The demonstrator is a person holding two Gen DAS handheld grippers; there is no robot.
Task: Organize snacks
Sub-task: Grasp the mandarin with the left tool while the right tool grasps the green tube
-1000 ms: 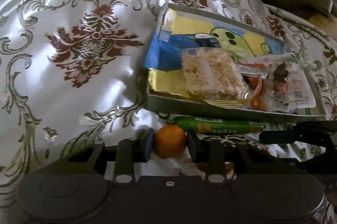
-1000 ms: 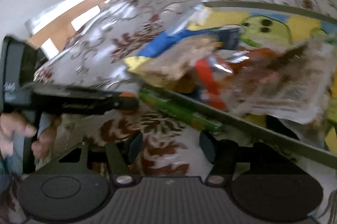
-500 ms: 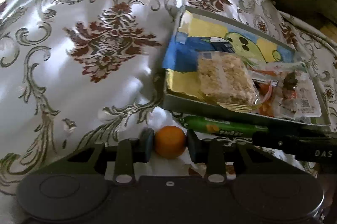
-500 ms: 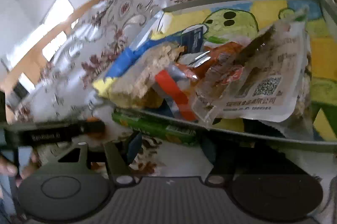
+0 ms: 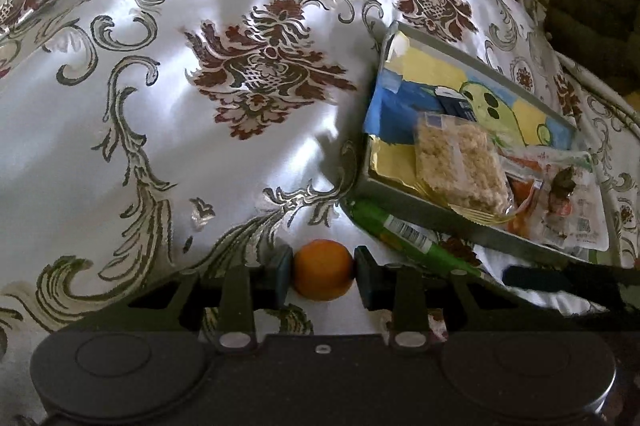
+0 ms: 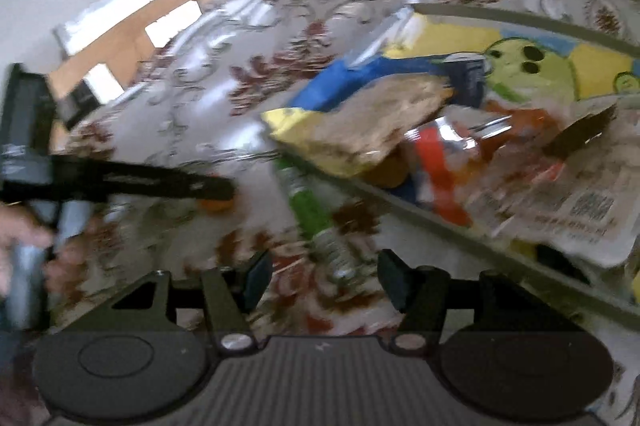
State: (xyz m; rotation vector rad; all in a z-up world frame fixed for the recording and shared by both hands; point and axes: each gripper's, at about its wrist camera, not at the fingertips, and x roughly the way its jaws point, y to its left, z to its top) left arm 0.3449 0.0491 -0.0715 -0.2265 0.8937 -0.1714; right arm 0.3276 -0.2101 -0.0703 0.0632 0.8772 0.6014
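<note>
Beside the tray point(image 5: 404, 203) on a patterned cloth point(image 5: 160, 105), the left gripper point(image 5: 323, 270) clamps a small orange point(image 5: 323, 270). The right gripper point(image 6: 324, 278), jaws apart, straddles a green snack stick point(image 6: 310, 209) lying along the tray's near wall. Next, likely, each goes into the tray, lifted clear of its rim.

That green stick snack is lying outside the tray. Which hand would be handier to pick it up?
Probably the right. The right gripper is open and empty, with the green stick lying just ahead between its fingers. The left gripper is already shut on the orange, so it is busy.
</note>
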